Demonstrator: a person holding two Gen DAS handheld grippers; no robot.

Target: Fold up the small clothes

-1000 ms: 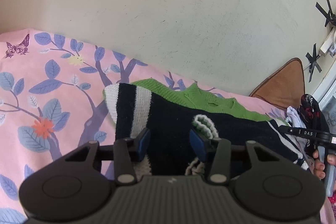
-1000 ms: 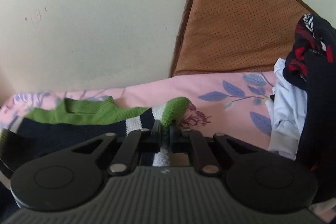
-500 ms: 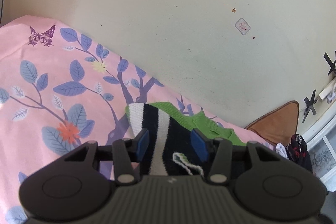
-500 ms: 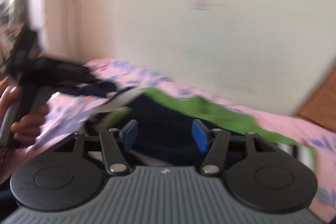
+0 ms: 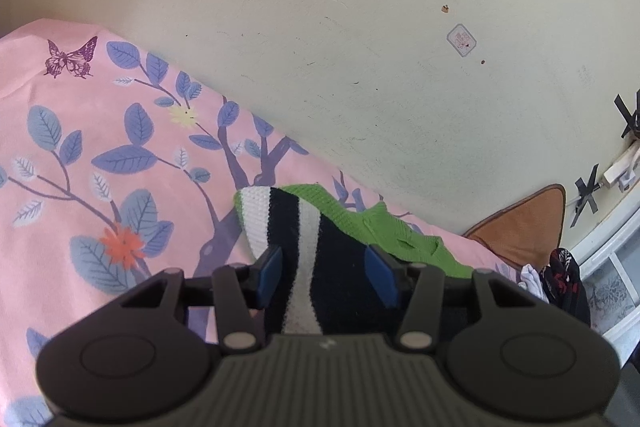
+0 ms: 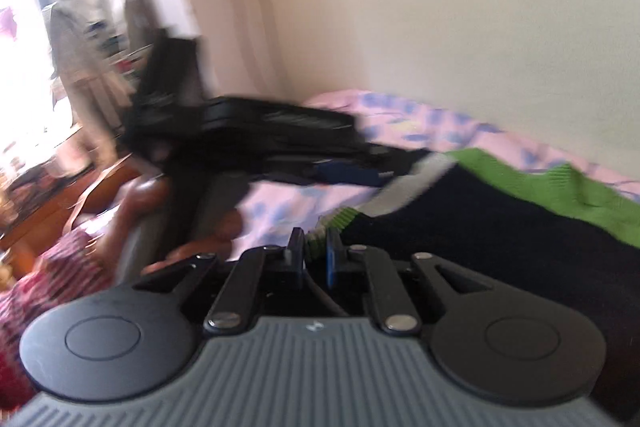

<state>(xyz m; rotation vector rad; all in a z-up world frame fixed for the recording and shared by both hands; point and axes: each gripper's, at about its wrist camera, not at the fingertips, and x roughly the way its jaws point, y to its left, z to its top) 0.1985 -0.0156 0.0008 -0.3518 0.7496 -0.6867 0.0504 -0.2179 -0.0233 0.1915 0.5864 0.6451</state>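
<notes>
1. Because the right claw (image 6: 315,255) is pinched shut on only a small green ribbed edge of the sweater (image 5: 320,247), the knit could slip out if the person pulls fast, and the right view is blurry, which hints at quick motion.
2. The left claw (image 5: 326,277) has its blue pads (image 5: 269,273) apart, with the striped black and white part of the sweater lying between them. It holds nothing, so that side of the sweater can slide or bunch up when the other side gets tugged.
3. The sweater lies on the bed (image 5: 80,155), on the pink sheet with blue leaves, close to the far wall (image 5: 360,27). It is thick and floppy, so a fold made from one pinched edge may come out crooked.
4. In the right view the left claw shows as a dark blur (image 6: 280,131) just to the left of the sweater's striped part. The two claws are near each other and could bump.
5. A brown cushion (image 5: 528,223) leans on the wall at the far right, and a pile of other clothes (image 5: 560,275) sits beside it. Both are well apart from the sweater, so they should not get in the way.
6. The wall is close behind the sweater, so there is little room to spread it farther back.
</notes>
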